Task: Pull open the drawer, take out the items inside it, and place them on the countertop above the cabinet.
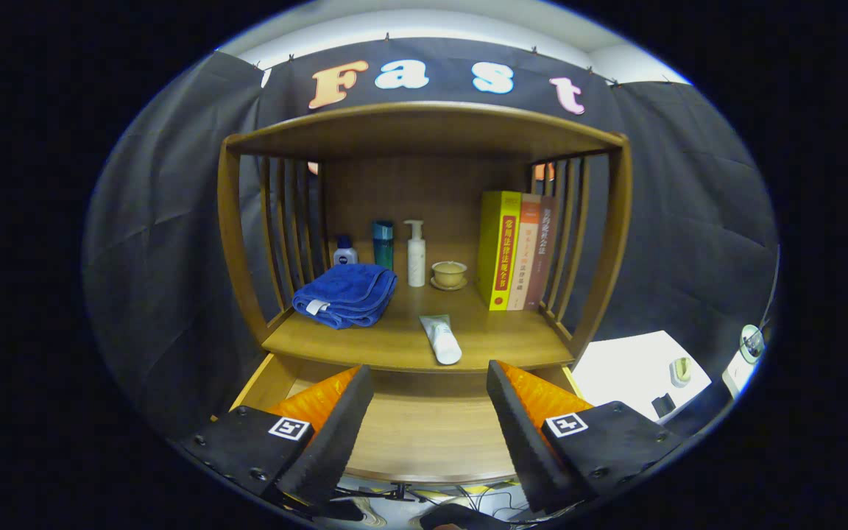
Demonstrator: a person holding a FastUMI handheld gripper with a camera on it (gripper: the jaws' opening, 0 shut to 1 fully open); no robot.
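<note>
Gripper [430, 427] fingers apart, holding nothing, over the open drawer [424, 434]. Tube [441, 338] lies at countertop [394, 342] front edge, just beyond the fingers, long axis pointing away.

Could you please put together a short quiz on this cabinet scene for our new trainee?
1. True or false: the tongs are shut on the white tube.
2. Which item lies folded on the countertop, left of the tube? A) blue towel B) yellow book C) small cup
3. Fill in: the drawer below the countertop is pulled ____.

Key
1. False: the tongs are open and hold nothing; the tube lies on the countertop just beyond them.
2. A: the blue towel lies folded; the yellow book stands upright to the right, and the small cup sits on a saucer at the back.
3. Open; the part of its bottom in view is bare.
</note>
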